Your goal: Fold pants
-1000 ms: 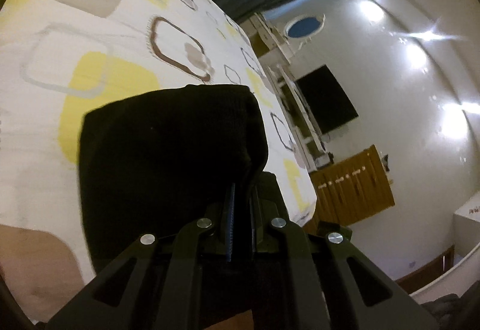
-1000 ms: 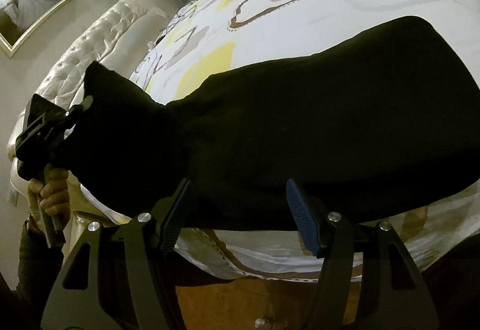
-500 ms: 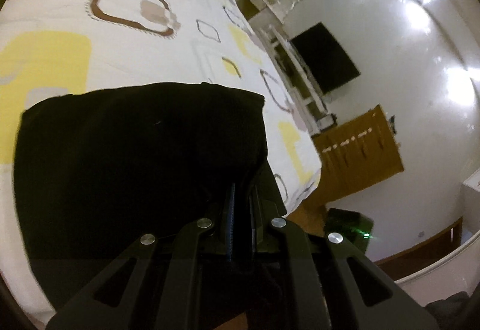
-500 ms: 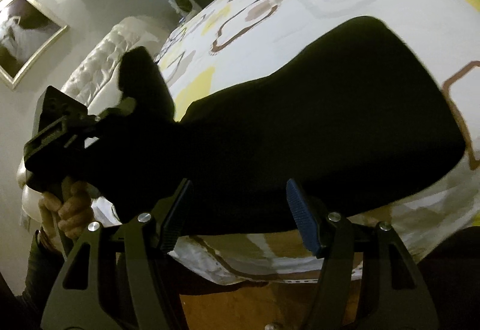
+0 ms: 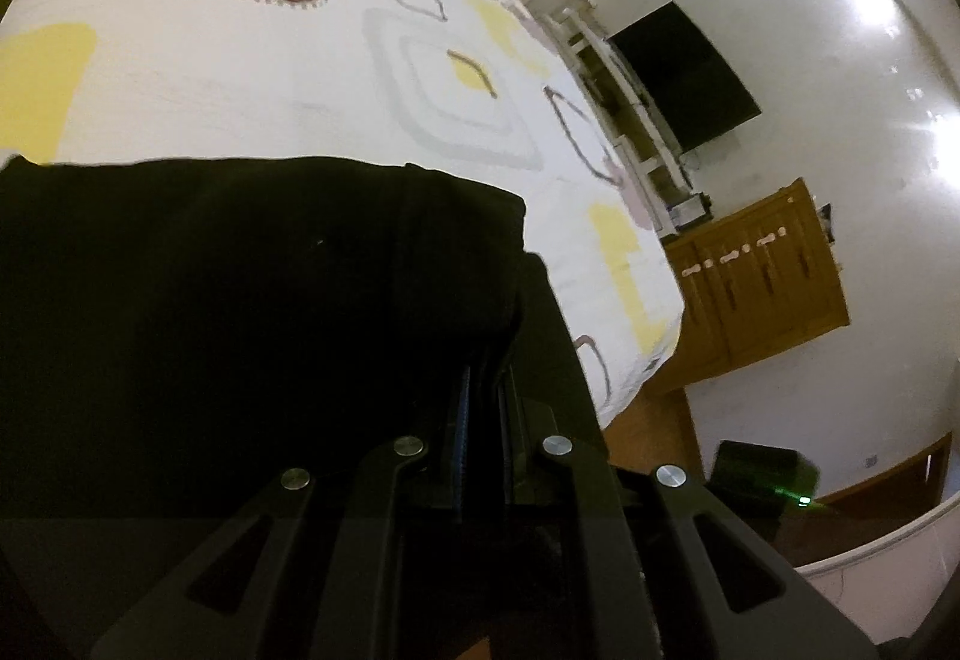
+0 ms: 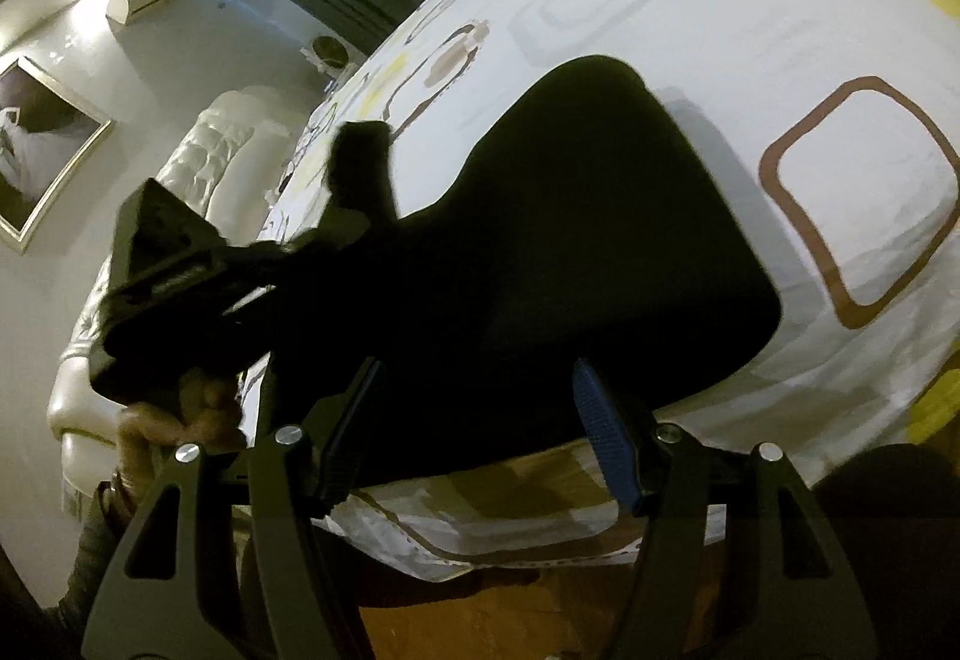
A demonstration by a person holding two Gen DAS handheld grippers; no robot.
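One pair of black pants (image 6: 576,264) lies across the patterned bedspread (image 5: 252,78), near its edge. Left gripper (image 5: 480,390) is clamped on a corner, looks mid-fold; next it probably carries that end over. Right gripper (image 6: 474,420) hangs released, fingers apart. Only the right view shows the person's hand (image 6: 162,420); only the left shows the TV (image 5: 684,72).

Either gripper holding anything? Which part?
The left gripper is shut on the black pants, pinching an edge near one corner. The right gripper is open and holds nothing.
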